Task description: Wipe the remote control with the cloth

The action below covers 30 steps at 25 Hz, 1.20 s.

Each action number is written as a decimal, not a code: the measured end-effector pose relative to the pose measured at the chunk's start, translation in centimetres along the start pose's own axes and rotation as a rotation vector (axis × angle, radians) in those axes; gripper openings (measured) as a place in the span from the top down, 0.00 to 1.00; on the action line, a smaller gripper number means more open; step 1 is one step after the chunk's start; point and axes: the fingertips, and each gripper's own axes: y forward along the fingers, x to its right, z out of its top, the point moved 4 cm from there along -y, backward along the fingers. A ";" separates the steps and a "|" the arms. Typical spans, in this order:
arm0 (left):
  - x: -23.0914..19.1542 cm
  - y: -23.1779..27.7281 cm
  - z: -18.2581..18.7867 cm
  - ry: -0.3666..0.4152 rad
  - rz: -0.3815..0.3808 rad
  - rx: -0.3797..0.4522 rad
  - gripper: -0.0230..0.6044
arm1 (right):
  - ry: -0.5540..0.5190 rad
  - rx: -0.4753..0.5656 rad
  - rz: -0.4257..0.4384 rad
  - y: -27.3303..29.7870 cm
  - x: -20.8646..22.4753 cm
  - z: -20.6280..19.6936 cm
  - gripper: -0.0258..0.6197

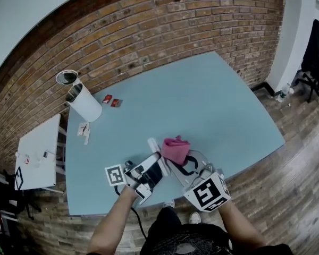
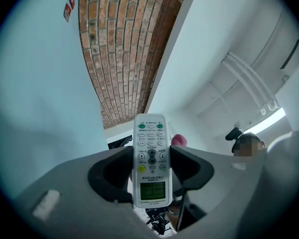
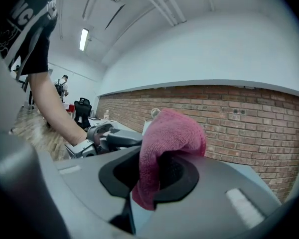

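Beneath left gripper (image 1: 156,158), remote control (image 1: 152,142) mostly hidden

Bright, even light, faint shadows on the blue table (image 1: 212,105); fisheye bows the brick wall (image 1: 165,20) behind it; gripper views vignetted black, foreground soft.

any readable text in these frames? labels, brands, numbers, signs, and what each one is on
Nothing reads clearly enough to quote.
On the remote control: button labels and screen print, too small to read.
On the black shirt: white letters, cut off at the frame edge, unreadable.
On the red packets lying on the table: print too small to read.
On the left marker cube and the right marker cube: square patterns only, no words.
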 end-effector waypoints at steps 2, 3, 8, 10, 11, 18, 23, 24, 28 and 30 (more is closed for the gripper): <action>0.0 -0.2 0.5 0.004 0.005 0.034 0.59 | -0.003 0.009 0.006 0.1 -0.1 -0.4 0.87; 0.0 -0.3 0.7 0.006 0.009 0.050 0.59 | -0.005 0.011 0.008 0.1 -0.1 -0.8 0.87; 0.1 -0.5 1.6 0.011 0.018 0.121 0.59 | -0.004 0.030 0.029 0.3 -0.6 -0.6 0.87; 0.1 -0.6 2.0 0.013 0.023 0.153 0.59 | 0.013 0.029 0.030 0.2 -0.7 -0.5 0.87; 0.2 -0.7 2.3 0.013 0.026 0.171 0.59 | 0.018 0.029 0.031 0.1 -0.8 -0.5 0.87; 0.3 -1.8 4.0 0.023 0.059 0.296 0.59 | 0.045 0.043 0.039 0.0 -1.3 -1.1 0.87; 0.5 -2.2 4.4 0.027 0.079 0.330 0.59 | 0.072 0.043 0.051 0.3 -2.0 -1.1 0.87; 0.5 -2.3 4.6 0.027 0.083 0.337 0.59 | 0.074 0.044 0.054 0.4 -2.1 -1.1 0.87; 0.5 -2.7 5.2 0.029 0.102 0.378 0.59 | 0.085 0.039 0.067 0.5 -2.7 -1.3 0.87; 0.4 -2.7 5.3 0.039 0.121 0.388 0.59 | 0.082 0.039 0.072 0.5 -3.0 -1.6 0.87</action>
